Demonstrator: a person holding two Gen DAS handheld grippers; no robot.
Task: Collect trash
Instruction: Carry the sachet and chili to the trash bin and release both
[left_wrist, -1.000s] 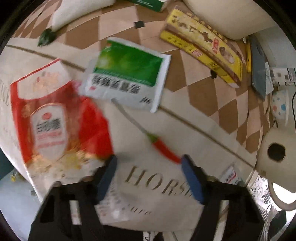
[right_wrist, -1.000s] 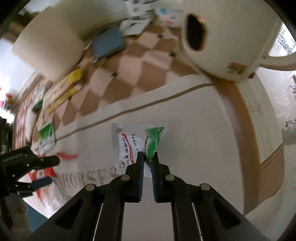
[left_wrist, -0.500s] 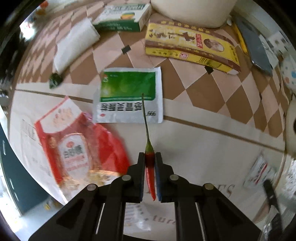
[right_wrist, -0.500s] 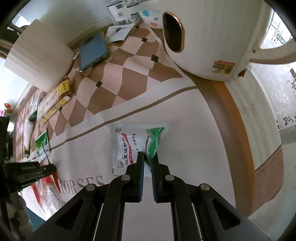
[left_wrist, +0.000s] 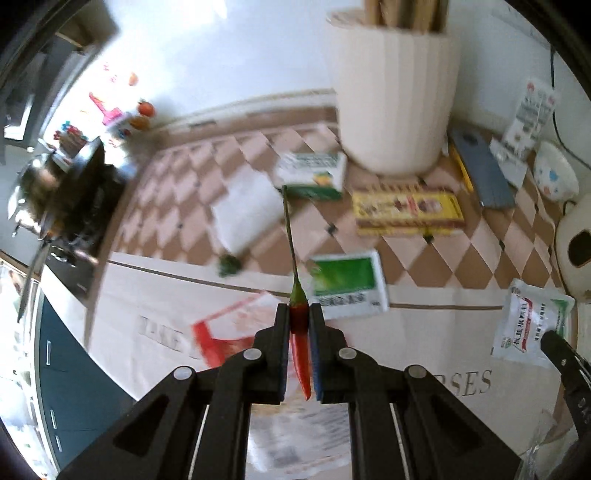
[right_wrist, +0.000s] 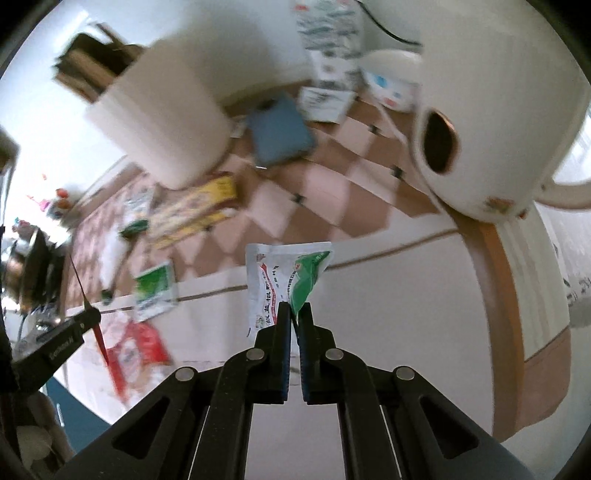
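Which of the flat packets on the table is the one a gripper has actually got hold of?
The white sachet with the green corner, pinched by the right gripper. The green-and-white packet and the red bag lie loose on the tablecloth.

Left view blur: you can't read the print on the green box (left_wrist: 312, 173) or the red bag (left_wrist: 229, 334); both are smeared.
Chili (left_wrist: 300, 343): your left pads cover its sides, only the middle strip and tip show.
Sachet (right_wrist: 286, 284): its lower edge is hidden behind your right fingers (right_wrist: 282, 343).
Kettle (right_wrist: 491, 110): cut off by the right view's top and right edge.
Far left clutter (left_wrist: 62, 188): too blurred to name.
Right view background: the yellow box (right_wrist: 194, 212) is smeared and its label unreadable.
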